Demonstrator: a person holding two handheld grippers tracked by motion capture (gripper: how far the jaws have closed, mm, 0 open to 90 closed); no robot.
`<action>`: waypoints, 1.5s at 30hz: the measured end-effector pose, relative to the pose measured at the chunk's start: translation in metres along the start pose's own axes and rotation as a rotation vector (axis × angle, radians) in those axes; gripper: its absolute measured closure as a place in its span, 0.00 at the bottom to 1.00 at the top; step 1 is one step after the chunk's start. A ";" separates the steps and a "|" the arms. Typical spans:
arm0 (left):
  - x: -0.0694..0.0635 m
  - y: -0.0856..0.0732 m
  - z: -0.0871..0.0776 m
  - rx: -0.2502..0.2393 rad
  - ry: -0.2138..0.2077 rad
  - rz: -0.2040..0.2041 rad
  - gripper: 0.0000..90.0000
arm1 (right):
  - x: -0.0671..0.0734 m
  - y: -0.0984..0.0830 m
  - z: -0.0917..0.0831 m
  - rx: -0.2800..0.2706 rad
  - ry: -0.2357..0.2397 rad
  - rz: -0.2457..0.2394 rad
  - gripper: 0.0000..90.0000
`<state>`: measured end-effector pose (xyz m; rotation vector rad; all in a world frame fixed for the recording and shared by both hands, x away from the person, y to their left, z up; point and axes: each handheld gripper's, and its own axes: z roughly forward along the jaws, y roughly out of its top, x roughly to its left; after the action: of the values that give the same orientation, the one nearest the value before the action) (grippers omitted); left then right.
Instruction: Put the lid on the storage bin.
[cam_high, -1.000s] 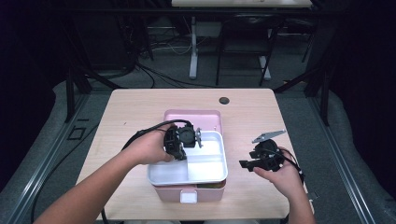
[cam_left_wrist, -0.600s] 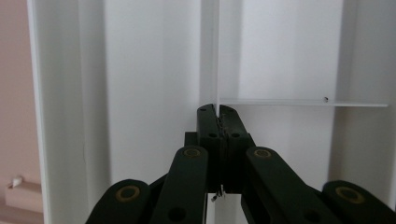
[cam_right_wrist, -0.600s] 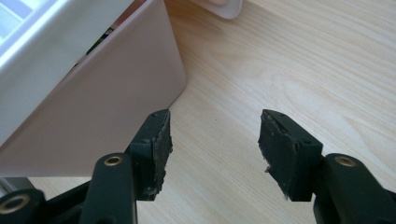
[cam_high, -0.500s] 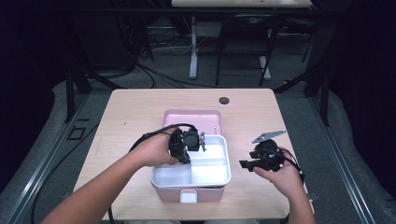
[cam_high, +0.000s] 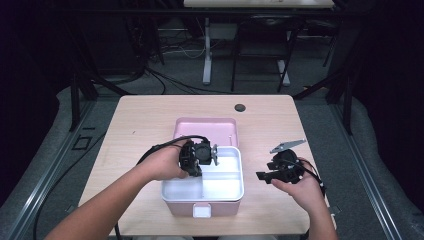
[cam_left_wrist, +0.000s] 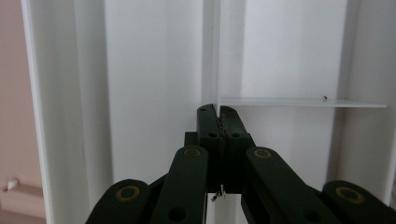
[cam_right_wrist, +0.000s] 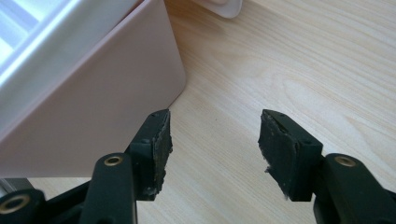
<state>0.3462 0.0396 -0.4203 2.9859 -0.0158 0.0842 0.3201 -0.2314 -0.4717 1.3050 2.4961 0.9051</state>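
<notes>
Left claw (cam_left_wrist: 218, 116) pinches the glossy white tray's (cam_high: 227, 187) thin divider (cam_left_wrist: 211, 56).

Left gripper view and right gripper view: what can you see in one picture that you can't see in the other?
The left gripper view looks into the white tray, where the left gripper is shut on a thin white divider. The right gripper view has the wooden table, the pink box from outside, and the right gripper open with nothing between its pads. Both pictures have two black jaws rising from the bottom and some of the white tray.
</notes>
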 end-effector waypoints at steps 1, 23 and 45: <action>0.000 0.001 0.002 0.009 0.002 0.000 0.99 | 0.000 0.000 0.000 0.001 -0.001 0.001 0.48; 0.000 -0.004 0.019 -0.004 -0.011 -0.059 0.97 | 0.000 0.002 0.011 -0.008 -0.045 0.008 0.42; 0.000 0.002 0.020 0.031 -0.004 -0.065 0.97 | -0.010 0.040 0.031 -0.089 -0.083 0.067 0.49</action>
<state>0.3470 0.0343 -0.4401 3.0142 0.0821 0.0713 0.3664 -0.2092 -0.4740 1.3760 2.3350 0.9453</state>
